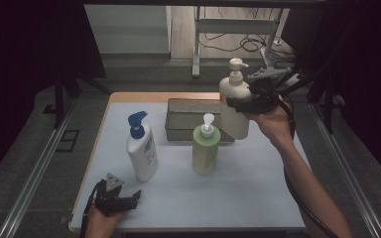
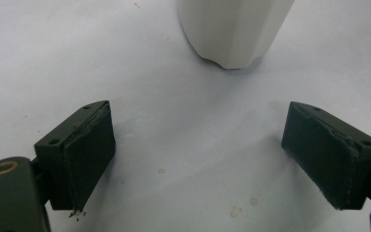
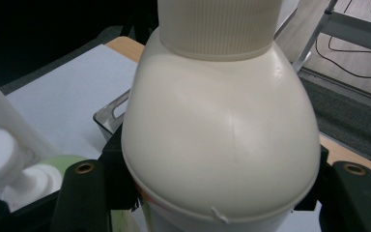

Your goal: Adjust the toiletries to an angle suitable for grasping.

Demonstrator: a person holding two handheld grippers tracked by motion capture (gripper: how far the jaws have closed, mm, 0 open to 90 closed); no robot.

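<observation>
right gripper: jaws clamped on cream plastic pump bottle, held above the grey metal tray's right end
left gripper: spread, empty, well in front of tray
step: looks like carry
next: lowering, likely into tray, clear of green pump bottle in front

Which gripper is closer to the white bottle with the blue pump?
Left. The left gripper sits open just below the white bottle with the blue pump. The right gripper is across the table, clamping a cream pump bottle.
</observation>
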